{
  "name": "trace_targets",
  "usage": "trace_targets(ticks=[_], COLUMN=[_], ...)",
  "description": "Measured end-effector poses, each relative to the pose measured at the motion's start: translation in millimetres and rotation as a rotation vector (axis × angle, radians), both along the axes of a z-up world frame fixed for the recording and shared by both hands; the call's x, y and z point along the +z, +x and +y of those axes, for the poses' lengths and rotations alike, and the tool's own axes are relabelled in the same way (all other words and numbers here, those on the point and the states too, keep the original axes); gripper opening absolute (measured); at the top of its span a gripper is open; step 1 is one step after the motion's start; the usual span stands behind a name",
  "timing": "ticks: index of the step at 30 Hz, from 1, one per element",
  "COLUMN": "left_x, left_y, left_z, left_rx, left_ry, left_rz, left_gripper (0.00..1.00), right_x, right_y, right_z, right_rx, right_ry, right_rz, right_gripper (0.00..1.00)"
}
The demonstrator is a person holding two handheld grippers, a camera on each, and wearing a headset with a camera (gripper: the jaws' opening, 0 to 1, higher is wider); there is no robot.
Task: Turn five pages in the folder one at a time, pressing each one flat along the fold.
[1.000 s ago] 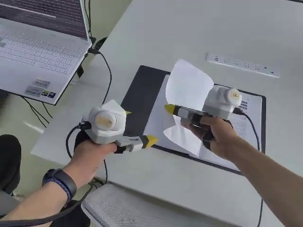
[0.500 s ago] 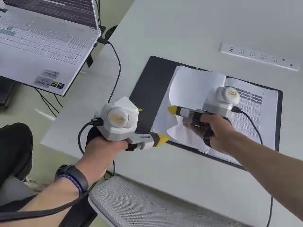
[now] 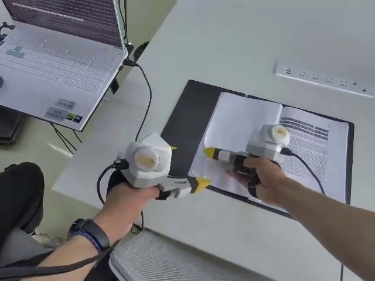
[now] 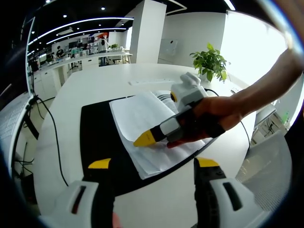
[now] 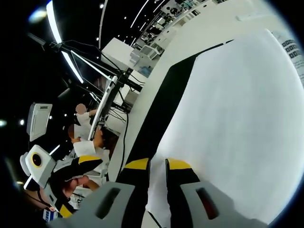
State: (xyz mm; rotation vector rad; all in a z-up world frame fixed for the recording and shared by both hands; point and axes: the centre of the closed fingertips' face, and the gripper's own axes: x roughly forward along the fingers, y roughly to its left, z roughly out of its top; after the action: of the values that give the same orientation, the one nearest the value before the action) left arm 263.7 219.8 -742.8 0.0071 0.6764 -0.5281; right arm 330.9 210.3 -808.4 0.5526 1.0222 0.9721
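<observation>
White page (image 3: 240,126) in right gripper (image 3: 209,153); print (image 3: 307,126) illegible

Left gripper (image 3: 198,185) lower centre, jaws wide apart; right gripper (image 3: 210,153) mid-frame, jaws pinched on page (image 3: 246,122) edge.

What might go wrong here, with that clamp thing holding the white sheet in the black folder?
The right gripper is shut on the white paper page near its free edge; a sideways tug may crease or tear it. The open left gripper hovers at the black folder's near edge, so nothing presses the page at the fold, and it may spring back on release.
</observation>
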Motion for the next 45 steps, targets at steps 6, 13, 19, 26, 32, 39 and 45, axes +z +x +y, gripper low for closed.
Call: trace_targets(ticks=[6,13,19,26,32,39,45], left_x=[-0.3,-2.3,-2.5,-9.2,-24.6,-46.7,-63.0], left_y=[0.7,6.8,16.1,25.5,29.9,33.4,30.5], left_z=[-0.2,-5.5,-12.7,-21.5,-29.5,-33.9,-34.4], left_rx=[-0.004,-0.028,-0.038,-0.051,-0.080,-0.090,-0.095], left_ry=[0.007,0.016,0.007,0.006,0.022,0.044,0.057], left_rz=[-0.002,0.002,-0.007,-0.009,0.012,0.048,0.085], left_gripper=[0.67,0.62,0.54,0.43,0.33,0.28,0.26], right_x=[5.0,21.0,35.9,62.6,80.5,83.7,79.8], right_y=[-4.5,-3.1,7.2,14.6,21.0,25.3,26.5], right_z=[0.1,-13.5,-42.3,-75.4,-97.8,-120.3,-129.4], right_rx=[0.018,0.021,-0.019,-0.089,-0.134,-0.174,-0.187], right_ry=[0.004,0.045,0.053,0.056,0.055,0.041,0.039], right_rz=[-0.011,-0.065,-0.117,-0.169,-0.206,-0.219,-0.215], right_gripper=[0.19,0.37,0.35,0.32,0.30,0.28,0.26])
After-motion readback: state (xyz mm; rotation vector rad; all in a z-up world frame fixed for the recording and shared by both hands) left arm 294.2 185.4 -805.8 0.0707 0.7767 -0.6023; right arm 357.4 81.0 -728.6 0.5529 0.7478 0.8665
